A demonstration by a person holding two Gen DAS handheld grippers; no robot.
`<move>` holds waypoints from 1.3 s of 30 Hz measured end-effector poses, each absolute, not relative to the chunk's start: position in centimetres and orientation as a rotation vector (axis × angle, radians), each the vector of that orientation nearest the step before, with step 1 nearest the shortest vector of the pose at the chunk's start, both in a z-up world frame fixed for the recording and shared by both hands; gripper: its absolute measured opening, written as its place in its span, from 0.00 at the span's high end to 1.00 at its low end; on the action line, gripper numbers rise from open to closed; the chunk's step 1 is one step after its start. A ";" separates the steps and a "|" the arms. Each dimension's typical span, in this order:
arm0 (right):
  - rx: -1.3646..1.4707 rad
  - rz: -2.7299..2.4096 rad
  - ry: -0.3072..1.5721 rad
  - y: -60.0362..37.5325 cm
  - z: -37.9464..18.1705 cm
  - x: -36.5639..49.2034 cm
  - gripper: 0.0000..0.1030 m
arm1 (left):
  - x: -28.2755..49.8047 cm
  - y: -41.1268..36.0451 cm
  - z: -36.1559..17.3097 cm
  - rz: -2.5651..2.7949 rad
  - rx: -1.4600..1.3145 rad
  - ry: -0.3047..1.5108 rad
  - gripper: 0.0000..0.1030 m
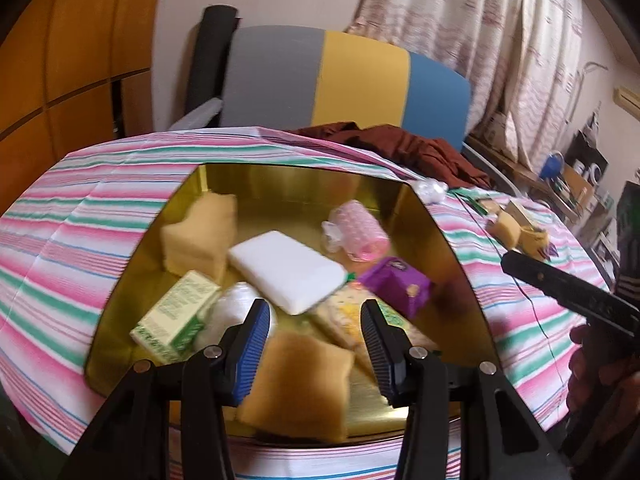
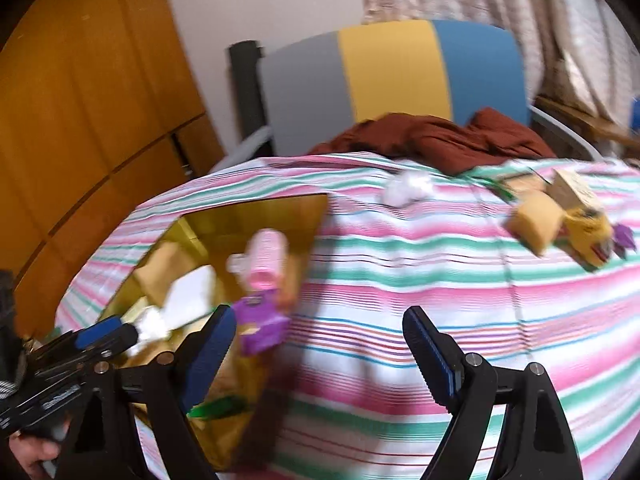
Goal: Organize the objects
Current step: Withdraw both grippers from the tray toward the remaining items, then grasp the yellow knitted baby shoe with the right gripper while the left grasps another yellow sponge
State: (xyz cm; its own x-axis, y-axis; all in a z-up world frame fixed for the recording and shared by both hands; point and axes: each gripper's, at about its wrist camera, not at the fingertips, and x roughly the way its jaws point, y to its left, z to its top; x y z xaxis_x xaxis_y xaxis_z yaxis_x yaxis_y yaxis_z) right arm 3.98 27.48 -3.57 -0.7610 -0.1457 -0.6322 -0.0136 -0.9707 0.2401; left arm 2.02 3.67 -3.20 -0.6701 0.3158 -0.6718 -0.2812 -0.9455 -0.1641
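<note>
A gold tin box (image 1: 280, 184) sits on the striped cloth and holds several items: a tan sponge (image 1: 298, 386), a white block (image 1: 286, 270), a green box (image 1: 176, 318), a purple box (image 1: 396, 286), a pink roller (image 1: 362, 230). My left gripper (image 1: 316, 338) is open just above the tan sponge, empty. My right gripper (image 2: 320, 350) is open and empty over the cloth, right of the tin (image 2: 248, 216). A tan sponge (image 2: 534, 220), a yellow box (image 2: 588, 234) and a white wad (image 2: 406, 188) lie on the cloth far right.
A grey, yellow and blue chair back (image 1: 344, 76) stands behind the table with a dark red cloth (image 1: 416, 146) on it. A wooden wardrobe (image 1: 72, 60) is at left. Cluttered shelves (image 1: 568, 176) are at far right.
</note>
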 end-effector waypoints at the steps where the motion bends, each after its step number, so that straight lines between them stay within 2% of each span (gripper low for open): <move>1: 1.066 -2.875 -0.376 28.4 -3.7 4.1 0.16 | 2.0 4.3 -3.2 2.591 -1.065 -0.050 0.54; 13: 1.206 -3.078 -0.420 38.9 -6.4 5.0 0.14 | 2.9 11.7 -2.6 2.394 -1.062 0.115 0.54; 18: 1.222 -3.196 -0.516 45.9 -6.3 4.2 0.14 | 3.0 13.9 -2.2 2.346 -1.047 0.149 0.54; 23: 1.187 -3.264 -0.598 51.2 -5.5 1.8 0.14 | 3.1 15.7 -2.2 2.316 -1.065 0.195 0.49; 27: 1.188 -3.285 -0.562 53.4 -5.9 -0.9 0.14 | 3.4 16.7 -2.1 2.298 -1.062 0.227 0.46; 30: 1.240 -3.292 -0.467 53.8 -6.6 -2.3 0.26 | 3.3 17.5 -2.0 2.285 -1.065 0.258 0.46; 32: 1.268 -3.269 -0.451 54.1 -7.5 -2.9 0.38 | 3.0 18.2 -2.1 2.276 -1.070 0.266 0.46; 35: 1.290 -3.256 -0.466 54.4 -8.2 -3.1 0.48 | 2.2 19.5 -2.0 2.263 -1.063 0.277 0.46; 39: 1.277 -3.262 -0.488 54.5 -8.4 -2.3 0.56 | 0.7 22.1 -2.2 2.243 -1.055 0.290 0.45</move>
State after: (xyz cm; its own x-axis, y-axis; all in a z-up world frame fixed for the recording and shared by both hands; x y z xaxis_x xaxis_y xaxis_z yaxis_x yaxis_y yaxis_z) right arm -2.26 54.48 -8.38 -0.6722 0.2591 -0.6936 -0.4508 -0.8863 0.1058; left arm 0.72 22.08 -2.21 -0.4773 0.4527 -0.7532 -0.6293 -0.7743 -0.0666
